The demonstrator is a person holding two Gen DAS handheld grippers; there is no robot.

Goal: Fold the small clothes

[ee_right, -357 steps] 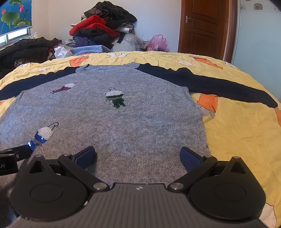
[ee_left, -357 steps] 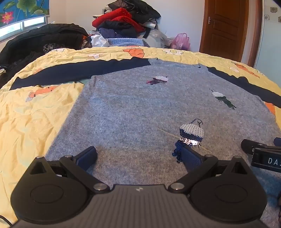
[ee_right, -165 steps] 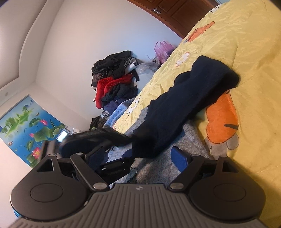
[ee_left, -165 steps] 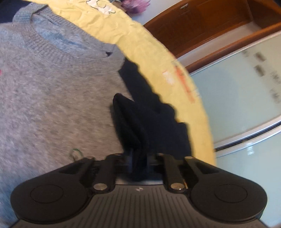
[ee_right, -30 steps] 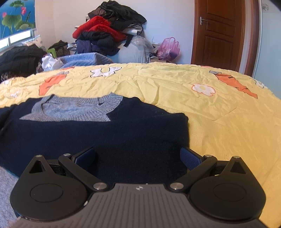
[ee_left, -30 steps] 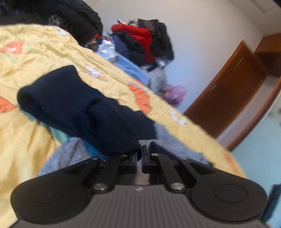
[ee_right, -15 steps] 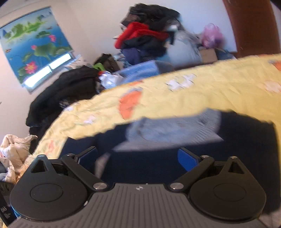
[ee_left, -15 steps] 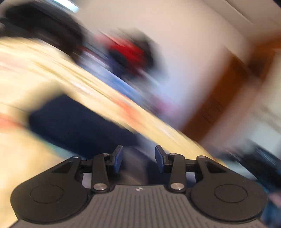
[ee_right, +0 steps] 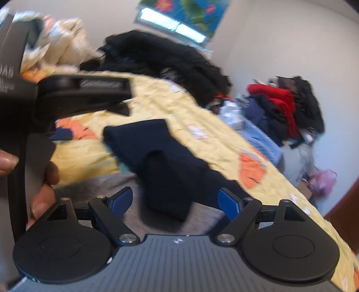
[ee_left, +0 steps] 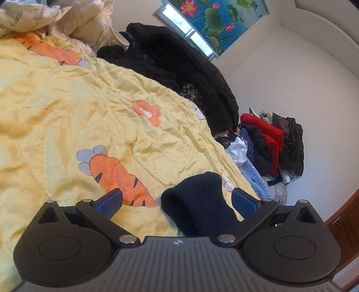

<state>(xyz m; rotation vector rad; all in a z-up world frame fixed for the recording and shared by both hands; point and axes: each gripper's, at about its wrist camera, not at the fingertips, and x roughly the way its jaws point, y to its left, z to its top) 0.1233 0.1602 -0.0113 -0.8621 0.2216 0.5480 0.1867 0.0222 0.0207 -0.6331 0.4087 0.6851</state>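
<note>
The sweater's navy left sleeve (ee_left: 197,202) lies loosely bunched on the yellow bedspread (ee_left: 67,107), its cuff end just ahead of my left gripper (ee_left: 177,201), which is open and empty above it. In the right wrist view the same sleeve (ee_right: 161,161) lies folded back, partly over the grey sweater body (ee_right: 94,186). My right gripper (ee_right: 177,200) is open and empty, hovering over the sleeve's near fold. The left gripper (ee_right: 74,94) shows at the upper left of that view, held by a hand.
A heap of black coats (ee_left: 184,74) lies at the bed's far edge, with cream bedding (ee_left: 67,20) beside it. A pile of red and dark clothes (ee_left: 269,143) stands against the wall. A wooden door (ee_left: 345,224) is at the right.
My left gripper has let go of the navy sleeve, opened wide and swung left towards the cuff end. My right gripper has swung left over the sleeve, still open.
</note>
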